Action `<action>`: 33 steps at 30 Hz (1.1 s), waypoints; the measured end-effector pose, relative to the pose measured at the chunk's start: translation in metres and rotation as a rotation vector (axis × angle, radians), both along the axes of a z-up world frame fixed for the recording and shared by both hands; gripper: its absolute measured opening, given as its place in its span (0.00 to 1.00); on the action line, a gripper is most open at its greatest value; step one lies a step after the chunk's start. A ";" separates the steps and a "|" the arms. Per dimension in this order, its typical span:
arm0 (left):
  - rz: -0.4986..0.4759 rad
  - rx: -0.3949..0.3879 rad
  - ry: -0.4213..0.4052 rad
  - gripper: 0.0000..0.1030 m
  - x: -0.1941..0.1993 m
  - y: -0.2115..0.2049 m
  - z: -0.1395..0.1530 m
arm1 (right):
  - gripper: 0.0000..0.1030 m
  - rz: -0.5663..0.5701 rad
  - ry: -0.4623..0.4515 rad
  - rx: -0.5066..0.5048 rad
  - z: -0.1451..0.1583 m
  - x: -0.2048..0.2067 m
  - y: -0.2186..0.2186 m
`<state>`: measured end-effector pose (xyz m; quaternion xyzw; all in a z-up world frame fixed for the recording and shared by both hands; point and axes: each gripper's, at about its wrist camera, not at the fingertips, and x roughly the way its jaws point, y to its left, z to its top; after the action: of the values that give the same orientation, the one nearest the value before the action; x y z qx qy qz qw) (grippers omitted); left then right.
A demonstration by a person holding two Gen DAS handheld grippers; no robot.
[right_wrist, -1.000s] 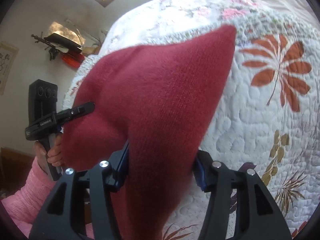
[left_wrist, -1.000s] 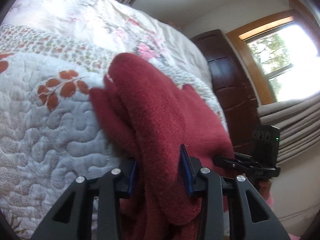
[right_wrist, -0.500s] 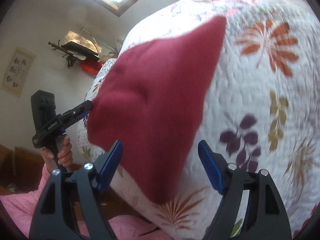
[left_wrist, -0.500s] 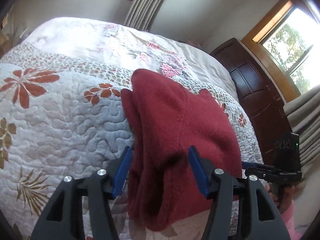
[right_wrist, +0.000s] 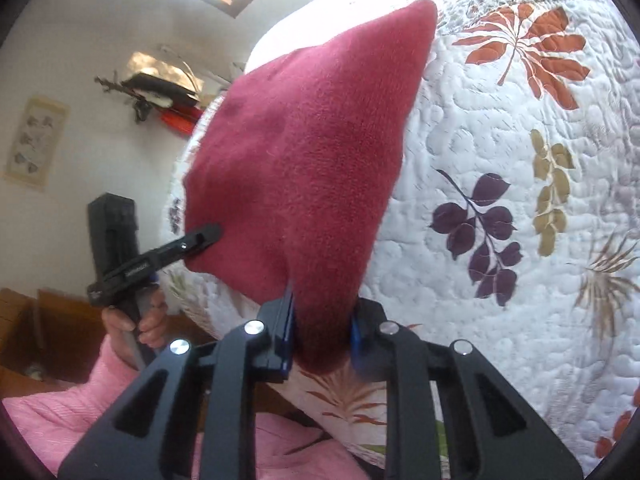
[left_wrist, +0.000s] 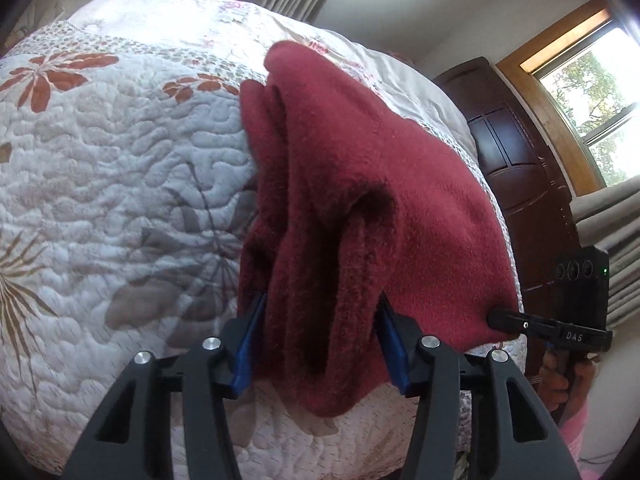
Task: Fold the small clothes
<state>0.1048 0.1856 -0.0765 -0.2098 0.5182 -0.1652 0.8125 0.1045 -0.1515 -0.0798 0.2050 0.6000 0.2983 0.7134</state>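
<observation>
A dark red knitted garment [left_wrist: 380, 184] lies folded in layers on a floral quilt [left_wrist: 120, 180], near the bed's front edge. My left gripper [left_wrist: 320, 340] is shut on the thick bunched near-left end, and the cloth fills the gap between the blue pads. My right gripper [right_wrist: 322, 328] is shut on the garment [right_wrist: 312, 140] at its near-right corner, jaws close together. Each view shows the other gripper at the garment's edge: the right gripper [left_wrist: 504, 320] and the left gripper [right_wrist: 200, 236]. The garment's far corner points up the quilt [right_wrist: 520, 240].
A dark wooden door [left_wrist: 520, 160], a window [left_wrist: 592, 92] and curtains [left_wrist: 608, 208] stand beyond the bed's right side. A hand [right_wrist: 136, 320] with a pink sleeve [right_wrist: 60, 420] holds the left gripper. A wall shelf [right_wrist: 160, 88] hangs to the left.
Both grippers held the garment a second ago, opened half a second ago, and have now shut again on its near edge. The right jaws narrowed the most.
</observation>
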 end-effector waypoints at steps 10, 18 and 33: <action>0.012 0.059 -0.027 0.55 -0.010 -0.004 -0.002 | 0.31 -0.006 -0.033 -0.152 -0.015 -0.006 0.011; 0.040 0.251 -0.039 0.78 -0.033 -0.009 0.027 | 0.68 -0.106 -0.195 -0.417 0.032 -0.032 0.007; 0.070 0.396 -0.061 0.88 -0.070 -0.022 0.075 | 0.89 -0.166 -0.240 -0.447 0.074 -0.068 0.030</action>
<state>0.0346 0.1640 -0.0015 -0.0588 0.5081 -0.0380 0.8584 0.0368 -0.1215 -0.0055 0.0541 0.5433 0.1212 0.8290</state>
